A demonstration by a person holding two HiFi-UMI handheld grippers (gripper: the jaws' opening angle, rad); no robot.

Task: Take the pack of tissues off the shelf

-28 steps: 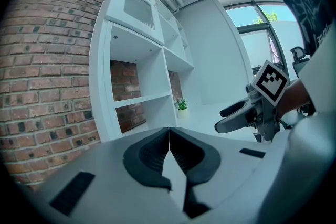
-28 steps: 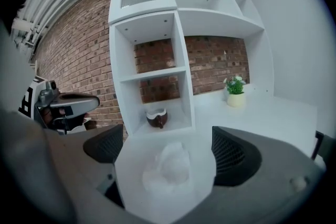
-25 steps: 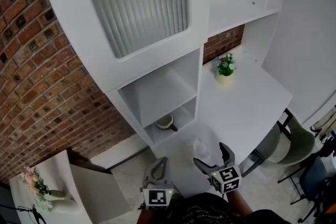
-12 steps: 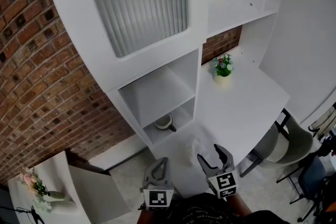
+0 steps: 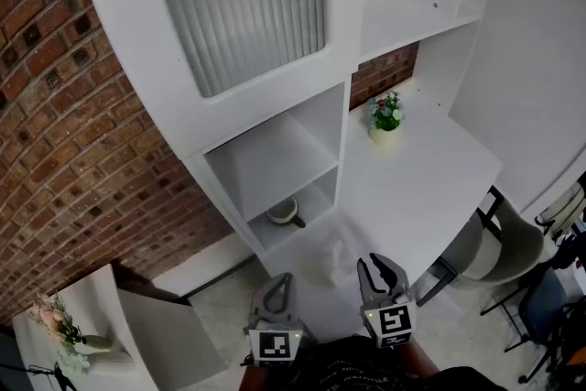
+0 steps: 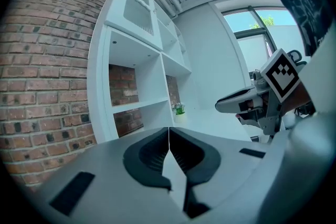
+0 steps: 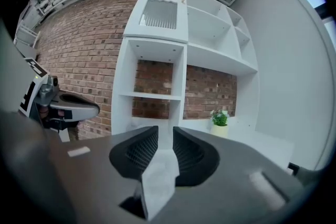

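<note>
The pack of tissues (image 5: 335, 254), pale and see-through, lies on the white desk (image 5: 430, 183) in front of the shelf unit (image 5: 275, 156), with neither gripper touching it. My right gripper (image 5: 381, 268) hovers just near of it; its jaws have just been closing, a narrow gap is left, and nothing is between them (image 7: 165, 139). My left gripper (image 5: 275, 290) hangs further left, shut and empty (image 6: 168, 147). In the left gripper view the right gripper (image 6: 247, 105) shows at the right. The pack is hidden in both gripper views.
A cup (image 5: 287, 212) stands in the lowest shelf compartment. A small potted plant (image 5: 385, 116) sits at the back of the desk. A chair (image 5: 508, 247) stands off the desk's right corner. A low side table with flowers (image 5: 59, 320) is at bottom left.
The right gripper's jaws went from wide open to nearly closed, and it drew back from the tissue pack. The left gripper has kept still.
</note>
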